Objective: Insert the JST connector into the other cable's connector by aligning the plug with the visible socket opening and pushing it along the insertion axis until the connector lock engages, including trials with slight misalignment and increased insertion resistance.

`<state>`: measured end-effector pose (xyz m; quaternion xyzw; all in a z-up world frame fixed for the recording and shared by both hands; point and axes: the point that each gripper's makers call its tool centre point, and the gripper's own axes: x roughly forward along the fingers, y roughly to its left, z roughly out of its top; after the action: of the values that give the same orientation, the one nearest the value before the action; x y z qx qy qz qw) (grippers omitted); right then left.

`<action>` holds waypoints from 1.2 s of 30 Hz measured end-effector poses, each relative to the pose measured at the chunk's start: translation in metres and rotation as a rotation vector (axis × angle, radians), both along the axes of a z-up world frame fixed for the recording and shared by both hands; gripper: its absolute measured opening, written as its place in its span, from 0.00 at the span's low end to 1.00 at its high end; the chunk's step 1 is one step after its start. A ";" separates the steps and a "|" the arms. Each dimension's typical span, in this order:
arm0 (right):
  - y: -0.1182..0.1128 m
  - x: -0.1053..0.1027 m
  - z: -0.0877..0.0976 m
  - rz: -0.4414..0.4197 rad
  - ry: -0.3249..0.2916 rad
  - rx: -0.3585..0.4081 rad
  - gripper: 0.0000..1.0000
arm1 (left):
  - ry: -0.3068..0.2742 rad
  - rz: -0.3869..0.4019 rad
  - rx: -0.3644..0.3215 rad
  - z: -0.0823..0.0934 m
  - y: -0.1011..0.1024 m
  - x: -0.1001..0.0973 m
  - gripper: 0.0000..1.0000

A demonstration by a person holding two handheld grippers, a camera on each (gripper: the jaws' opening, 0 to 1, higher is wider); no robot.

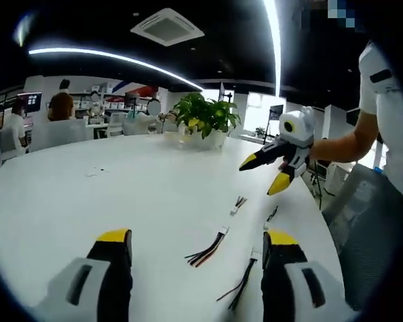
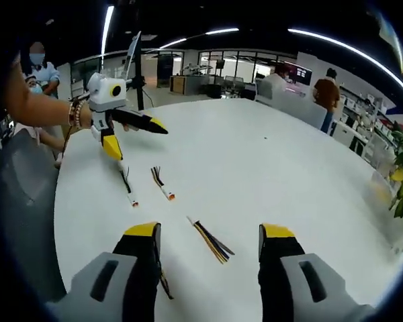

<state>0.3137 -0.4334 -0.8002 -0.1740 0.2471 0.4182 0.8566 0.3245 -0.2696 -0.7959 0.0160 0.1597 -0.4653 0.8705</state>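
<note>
cables: four short JST leads on the white desk (image 1: 87, 201); I judge them v. light, floppy wires, small stiff plastic ends, so grab at the housing.
L gripper (image 1: 198, 248): wide open, empty; nearest lead (image 1: 207, 251) lies betw. its jaws, just ahead.
R gripper (image 2: 211, 241): wide open, empty; striped lead (image 2: 211, 241) betw. jaws; plug lead (image 2: 162, 184) ahead-left.
</note>
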 end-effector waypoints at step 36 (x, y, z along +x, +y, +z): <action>0.034 -0.016 -0.022 0.427 0.109 0.214 0.36 | 0.016 -0.224 -0.025 -0.021 -0.043 -0.002 0.51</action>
<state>0.2974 -0.3995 -0.8219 -0.1080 0.2050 0.6225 0.7475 0.3221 -0.3128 -0.8172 0.0189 0.1581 -0.5617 0.8119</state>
